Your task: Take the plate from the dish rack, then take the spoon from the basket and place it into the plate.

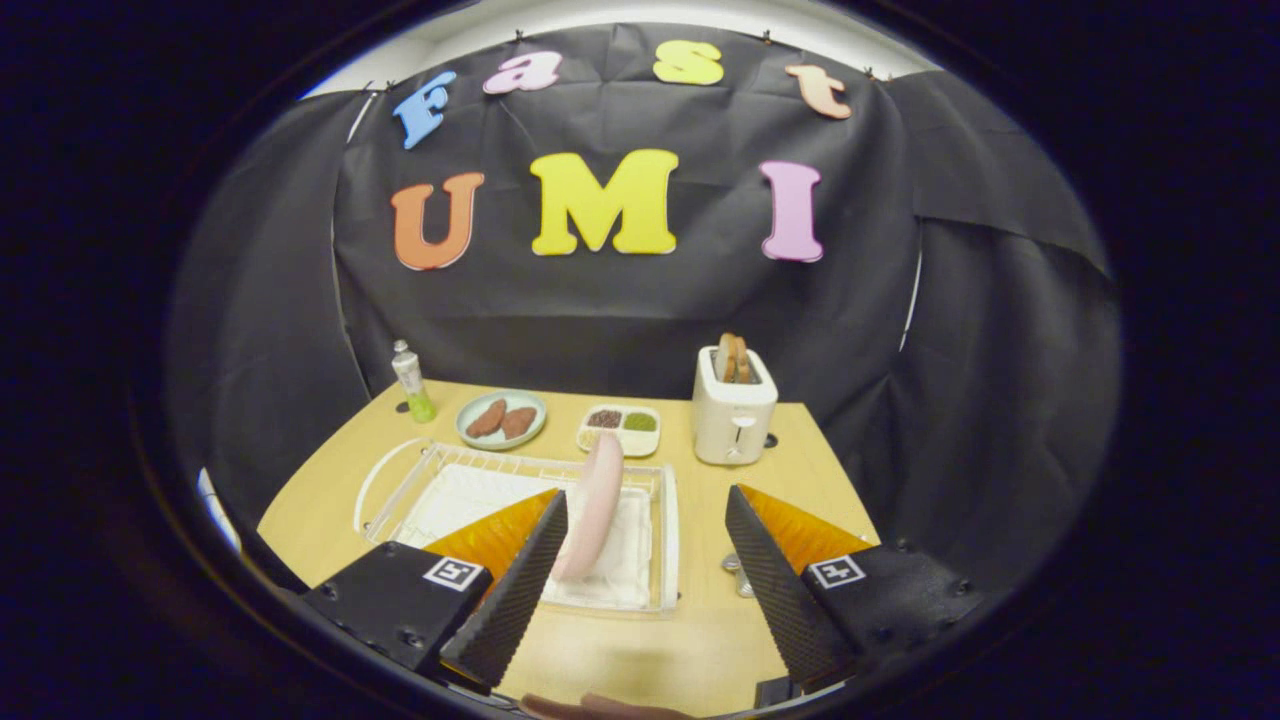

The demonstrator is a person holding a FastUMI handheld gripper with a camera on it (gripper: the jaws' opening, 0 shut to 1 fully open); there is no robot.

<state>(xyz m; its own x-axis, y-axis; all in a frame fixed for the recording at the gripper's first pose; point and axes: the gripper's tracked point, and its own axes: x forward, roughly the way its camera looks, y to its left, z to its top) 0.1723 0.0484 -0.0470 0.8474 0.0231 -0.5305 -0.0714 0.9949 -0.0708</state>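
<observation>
Pink plate (594, 505) stands on edge in the clear dish rack (668, 520) on the wooden table (640, 650), between the spread fingers of the gripper (645, 505), close by the left one. Its lower rim is hidden behind that finger.

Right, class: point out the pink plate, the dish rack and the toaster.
pink plate (597, 500): gripper view, on its upright edge, just ahead of the open fingers.
dish rack (668, 530): gripper view, on its side rim.
toaster (733, 420): gripper view, on its white front.
</observation>
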